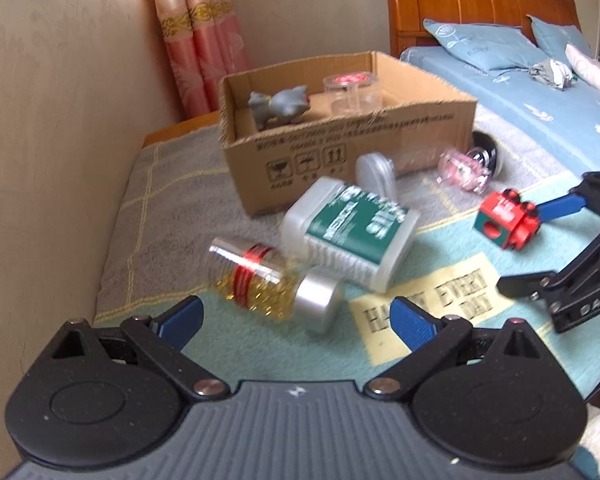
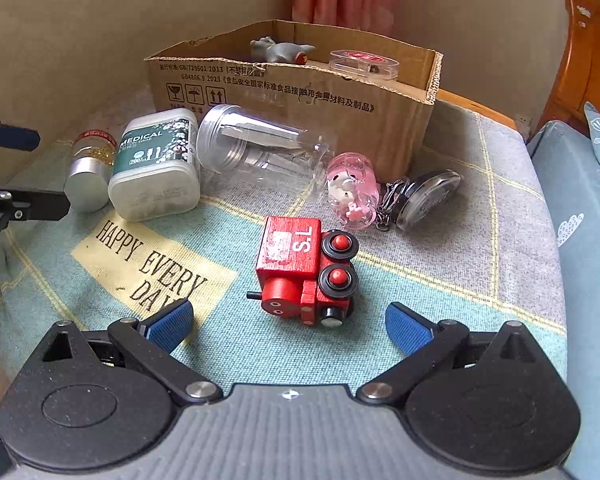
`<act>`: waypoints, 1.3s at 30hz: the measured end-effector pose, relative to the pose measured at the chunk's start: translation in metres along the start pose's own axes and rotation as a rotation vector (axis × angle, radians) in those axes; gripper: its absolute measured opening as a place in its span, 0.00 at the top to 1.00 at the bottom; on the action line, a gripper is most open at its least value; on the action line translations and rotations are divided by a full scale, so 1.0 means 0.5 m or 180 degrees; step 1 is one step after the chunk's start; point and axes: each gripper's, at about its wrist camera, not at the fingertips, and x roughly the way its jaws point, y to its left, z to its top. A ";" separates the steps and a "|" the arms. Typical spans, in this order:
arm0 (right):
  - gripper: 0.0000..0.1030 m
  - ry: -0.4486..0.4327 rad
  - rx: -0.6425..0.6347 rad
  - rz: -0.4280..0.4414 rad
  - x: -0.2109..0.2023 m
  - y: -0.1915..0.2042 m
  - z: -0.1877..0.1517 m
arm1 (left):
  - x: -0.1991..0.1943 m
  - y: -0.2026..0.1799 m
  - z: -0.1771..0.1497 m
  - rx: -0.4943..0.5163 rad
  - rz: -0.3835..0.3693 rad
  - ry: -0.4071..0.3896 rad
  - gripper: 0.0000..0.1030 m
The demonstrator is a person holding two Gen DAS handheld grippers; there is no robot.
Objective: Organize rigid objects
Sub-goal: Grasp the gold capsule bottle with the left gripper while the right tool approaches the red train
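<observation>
Red toy train (image 2: 306,270) lies on its side on the blanket (image 2: 100,320), just ahead of the right tongs (image 2: 288,326), spread apart, empty. Left tongs (image 1: 298,322) also apart, empty, near the gold-bead jar (image 1: 274,284). Cardboard box (image 2: 292,92) holds a grey figurine (image 2: 280,50) and clear tub (image 2: 364,64). Swab box (image 2: 156,164), clear jar (image 2: 260,144) crowd its front; open blanket lies around the train.

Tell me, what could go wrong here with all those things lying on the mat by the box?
The capsule bottle and the clear jar lie on their sides, so a nudge from the open left gripper could set them rolling. The red toy train has wheels and may skid away when the open right gripper closes. The cardboard box is light-looking; dropping items in might shift it.
</observation>
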 end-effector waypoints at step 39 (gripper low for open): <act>0.00 -0.0218 0.0036 -0.0074 0.015 0.008 0.004 | 0.084 0.038 -0.001 0.0019 -0.0374 0.0009 0.07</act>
